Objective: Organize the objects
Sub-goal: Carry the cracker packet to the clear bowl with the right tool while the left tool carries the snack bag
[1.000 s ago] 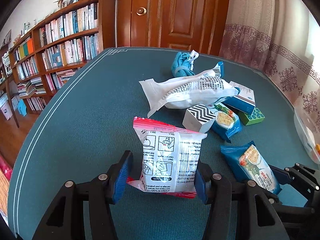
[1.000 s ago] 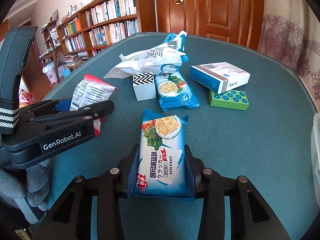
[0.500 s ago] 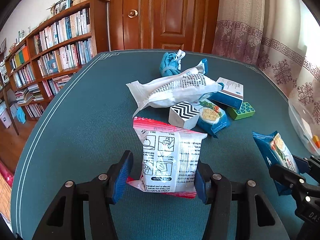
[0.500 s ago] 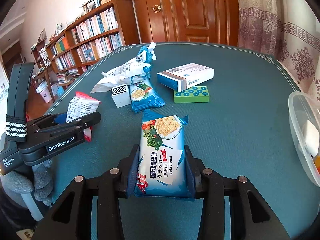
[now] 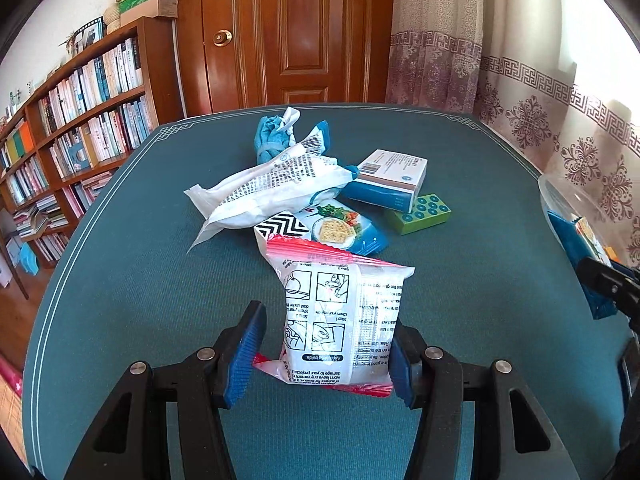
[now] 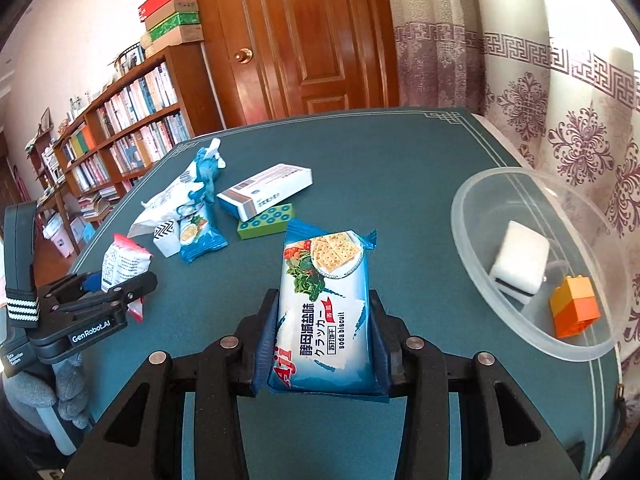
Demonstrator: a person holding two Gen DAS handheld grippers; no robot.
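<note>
- Transport is the step in hand, by my reading: both grippers carry a packet clear of the green table [image 5: 120,300], and the clear plastic bowl [image 6: 472,232] at the right-hand edge looks like the collecting place.
- Inside that bowl lie a white cube [image 6: 520,266] and an orange brick [image 6: 574,310], so some sorting seems done already.
- The right gripper [image 6: 324,320] is clamped narrowly on a blue soda biscuit packet [image 6: 324,292], pads pressing both long sides; the packet sits just left of the bowl's rim.
- The next move probably calls for swinging this packet over the rim, then letting the jaws part above the bowl.
- The left gripper [image 5: 320,354] grips a white pouch with red seams [image 5: 340,320] at a middling width; the right-hand pad presses it, though contact on the left-hand pad is hard to make out.
- Waiting on the table: a white bag [image 5: 272,188], a second biscuit packet [image 5: 344,230], a zigzag box [image 5: 280,226], a blue-and-white carton [image 5: 392,178], and a green block [image 5: 420,214].
</note>
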